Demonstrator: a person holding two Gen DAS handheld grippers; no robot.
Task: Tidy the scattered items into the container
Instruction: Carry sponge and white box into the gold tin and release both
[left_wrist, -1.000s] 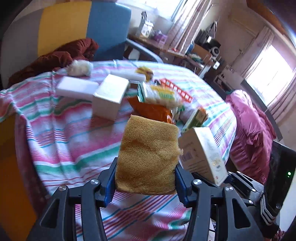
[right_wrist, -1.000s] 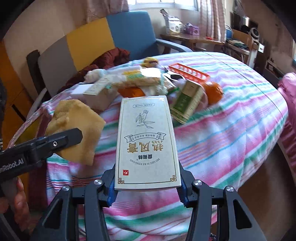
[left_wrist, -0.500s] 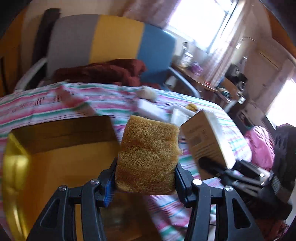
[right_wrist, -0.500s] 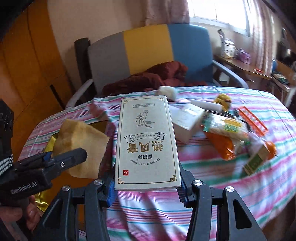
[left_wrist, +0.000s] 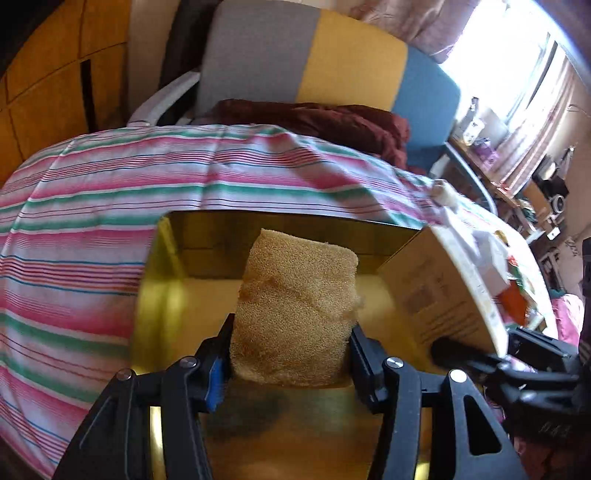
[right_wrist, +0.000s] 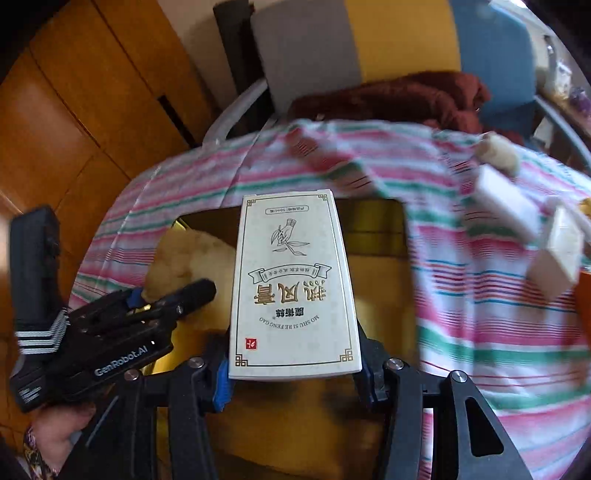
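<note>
a: where's the container?

b: the gold tin (left_wrist: 173, 295) sits in the lower centre of the left wrist view, a shiny rectangular metal box with straight walls, open at the top, resting on the striped cloth (left_wrist: 92, 229).

a: and the sponge?

b: the sponge (left_wrist: 295, 314) is a tan, porous, soft-edged block in the middle of that frame, above the tin's opening. the left gripper (left_wrist: 291, 365) has it pinched between its blue-padded fingers (left_wrist: 216, 376), jaws partway apart and filled by the foam.

a: the other hand?

b: the right gripper (right_wrist: 295, 373) clamps a flat white carton (right_wrist: 293, 284), smooth card with gold border and printed characters, standing upright at frame centre over the same tin. its jaws are partway apart too, pressed on the carton's lower edges.

a: what lies around?

b: the cloth is thin cotton in pink, green and white stripes, creased. at the right edge of the right wrist view lie blurred white boxes (right_wrist: 506, 199). behind, upper frame, a chair (left_wrist: 332, 59) with grey, yellow and blue panels holds a crumpled maroon cloth (left_wrist: 332, 118). wooden panelling (right_wrist: 74, 110) fills the upper left.
</note>
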